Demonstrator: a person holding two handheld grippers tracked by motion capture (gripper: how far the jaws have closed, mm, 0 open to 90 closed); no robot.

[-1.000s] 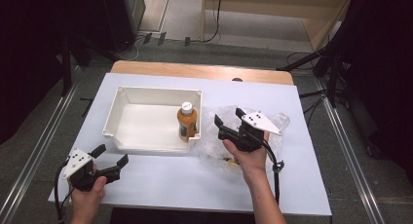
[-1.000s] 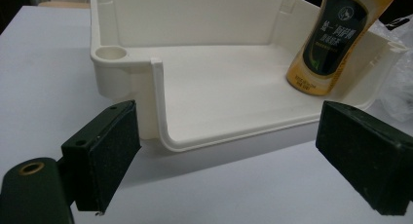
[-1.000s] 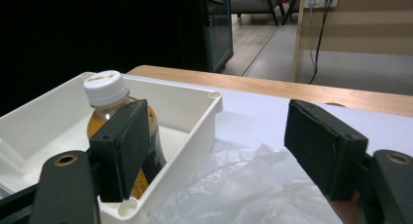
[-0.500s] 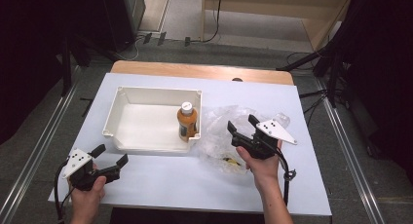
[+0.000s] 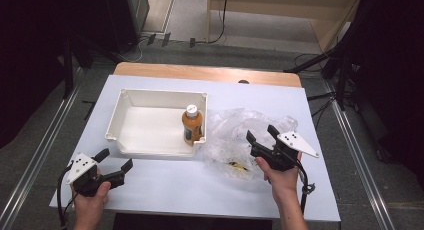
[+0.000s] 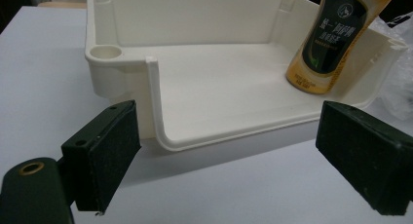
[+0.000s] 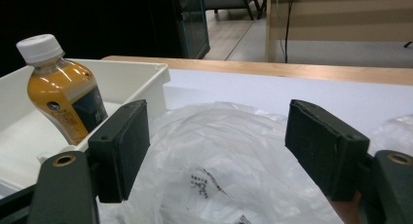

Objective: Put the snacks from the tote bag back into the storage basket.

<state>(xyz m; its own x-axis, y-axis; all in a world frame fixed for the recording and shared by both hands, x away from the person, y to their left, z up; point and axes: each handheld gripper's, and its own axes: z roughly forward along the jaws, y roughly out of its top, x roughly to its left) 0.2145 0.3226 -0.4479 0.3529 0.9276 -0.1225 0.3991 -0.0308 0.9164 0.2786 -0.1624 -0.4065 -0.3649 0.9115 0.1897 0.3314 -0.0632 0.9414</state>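
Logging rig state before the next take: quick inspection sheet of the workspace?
Surface: white table, wooden strip at its far edge.
Job's things: white bin with orange bottle upright in its near right corner; crumpled clear plastic bag right of the bin.
Clutter: nothing seen.
Grippers: left claw open, near the bin; right claw open at the bag.
Cables: one trails from each gripper.
Surroundings: dark stands, floor cables.

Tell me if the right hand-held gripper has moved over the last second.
Yes. The right hand-held gripper has pulled back toward the person and rightward, away from the tray corner, and sits over the bag's near right part.
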